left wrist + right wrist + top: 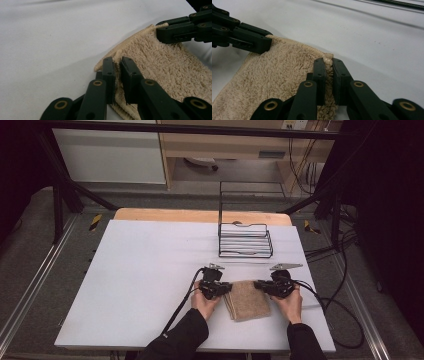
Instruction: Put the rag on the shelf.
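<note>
From the high view, a folded beige towel [247, 300] lies on the white table [140, 280] near the person's edge, with the left gripper [226, 289] at its left far corner and the right gripper [260, 286] at its right far corner. The hands cover much of each gripper body, and the jaw tips are too small here to read. Behind the towel stands a black wire rack [245, 240], thin-barred and open-topped. The forearms are cut off by the bottom edge.

In the left gripper view, the flat black jaws stand narrow and pinch a corner of the towel [162, 62], whose layered fold edge is squeezed between them. The cloth is looped, fluffy terry with a ribbed hem. The right gripper [160, 31] bites the far corner, its body cut off at the frame edge.

In the right gripper view, the jaws are likewise nearly together, clamping the towel's [274, 75] hemmed corner; the left gripper [269, 41] grips the opposite corner
</note>
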Tool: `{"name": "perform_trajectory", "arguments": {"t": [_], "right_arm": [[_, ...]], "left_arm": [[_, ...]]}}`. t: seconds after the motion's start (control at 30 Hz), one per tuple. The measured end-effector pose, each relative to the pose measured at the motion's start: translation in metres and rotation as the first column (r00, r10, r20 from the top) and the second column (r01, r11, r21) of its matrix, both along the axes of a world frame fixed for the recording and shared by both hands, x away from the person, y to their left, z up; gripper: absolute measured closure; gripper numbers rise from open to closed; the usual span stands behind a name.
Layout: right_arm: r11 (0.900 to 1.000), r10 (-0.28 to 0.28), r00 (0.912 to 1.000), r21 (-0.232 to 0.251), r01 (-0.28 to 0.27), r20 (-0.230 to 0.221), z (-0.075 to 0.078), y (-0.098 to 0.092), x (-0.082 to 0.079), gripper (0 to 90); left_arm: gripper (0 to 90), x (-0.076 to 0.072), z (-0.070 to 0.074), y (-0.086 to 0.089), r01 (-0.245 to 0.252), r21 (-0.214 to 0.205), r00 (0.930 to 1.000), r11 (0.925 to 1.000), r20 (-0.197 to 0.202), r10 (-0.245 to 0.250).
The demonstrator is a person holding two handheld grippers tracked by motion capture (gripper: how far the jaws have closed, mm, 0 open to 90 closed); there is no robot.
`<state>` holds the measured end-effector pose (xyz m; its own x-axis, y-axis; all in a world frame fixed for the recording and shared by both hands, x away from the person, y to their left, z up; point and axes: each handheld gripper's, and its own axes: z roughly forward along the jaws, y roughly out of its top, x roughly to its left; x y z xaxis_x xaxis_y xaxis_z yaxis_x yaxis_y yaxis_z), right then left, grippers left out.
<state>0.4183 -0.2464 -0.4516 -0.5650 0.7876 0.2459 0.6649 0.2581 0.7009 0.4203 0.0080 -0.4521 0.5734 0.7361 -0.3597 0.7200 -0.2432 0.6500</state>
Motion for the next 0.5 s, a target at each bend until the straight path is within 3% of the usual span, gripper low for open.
{"name": "perform_trajectory", "arguments": {"t": [0.23, 0.5], "right_arm": [[0.9996, -0.006, 0.9999, 0.029, 0.005, 0.009, 0.006, -0.003, -0.004, 85.3], [0.9985, 0.0, 0.9984, 0.054, -0.003, 0.057, 0.018, -0.006, -0.016, 85.5]], "left_arm": [[83.9, -0.002, 0.0, 0.004, 0.014, -0.028, 0.9995, 0.9995, 0.028, -0.013], [84.2, -0.012, 0.01, 0.005, 0.035, -0.033, 0.9936, 0.9988, 0.108, -0.032]]}}
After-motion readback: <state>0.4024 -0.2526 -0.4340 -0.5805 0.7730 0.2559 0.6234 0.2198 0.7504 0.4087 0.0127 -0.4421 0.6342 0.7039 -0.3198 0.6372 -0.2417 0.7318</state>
